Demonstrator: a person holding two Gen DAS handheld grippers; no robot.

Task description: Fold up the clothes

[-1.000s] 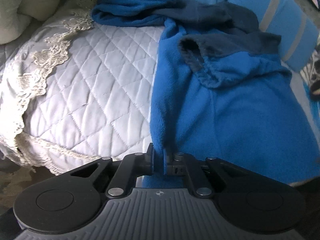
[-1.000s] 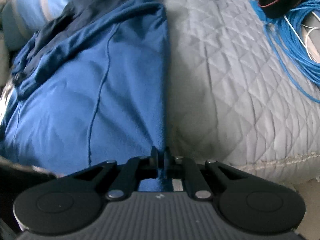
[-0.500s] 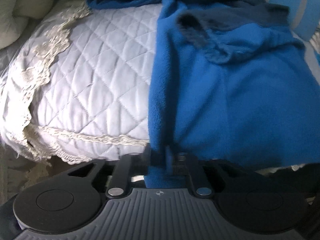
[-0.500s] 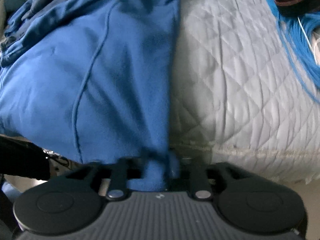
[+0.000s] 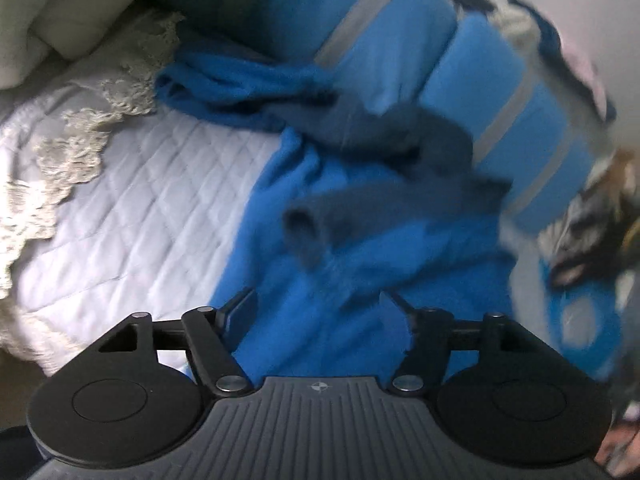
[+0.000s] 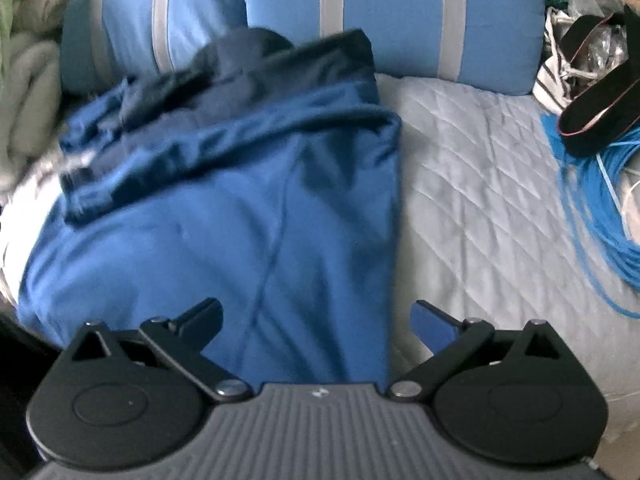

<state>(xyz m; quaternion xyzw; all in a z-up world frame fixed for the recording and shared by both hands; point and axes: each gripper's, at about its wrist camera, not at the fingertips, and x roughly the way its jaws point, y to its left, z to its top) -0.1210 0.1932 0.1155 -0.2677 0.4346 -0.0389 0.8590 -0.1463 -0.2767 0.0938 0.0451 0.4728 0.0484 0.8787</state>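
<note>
- A bed covered by a pale quilted bedspread (image 6: 492,216) fills the space ahead of both claws; in the left wrist view the bedspread (image 5: 132,216) lies ahead and to the left of the claw, with a cream lace trim (image 5: 60,168) along its far left edge.
- A blue fleece garment (image 6: 224,248) lies spread flat on the bed, directly ahead of the right claw and reaching under it. Its darker navy parts are bunched at the far end, touching the pillows. In the left wrist view the same garment (image 5: 360,280) lies ahead of the claw and slightly to its right, with a dark cuffed sleeve opening (image 5: 304,224) resting on top.
- Two blue pillows with grey stripes (image 6: 392,16) stand at the far side of the bed, beyond the garment.
- A coil of blue cable (image 6: 600,208) lies on the bed, far right of the right claw, with a black strap (image 6: 596,108) beyond it.
- The left claw (image 5: 320,308) is spread wide and holds nothing; the fleece lies between its fingers.
- The right claw (image 6: 316,316) is likewise spread wide and empty, over the near edge of the garment.
</note>
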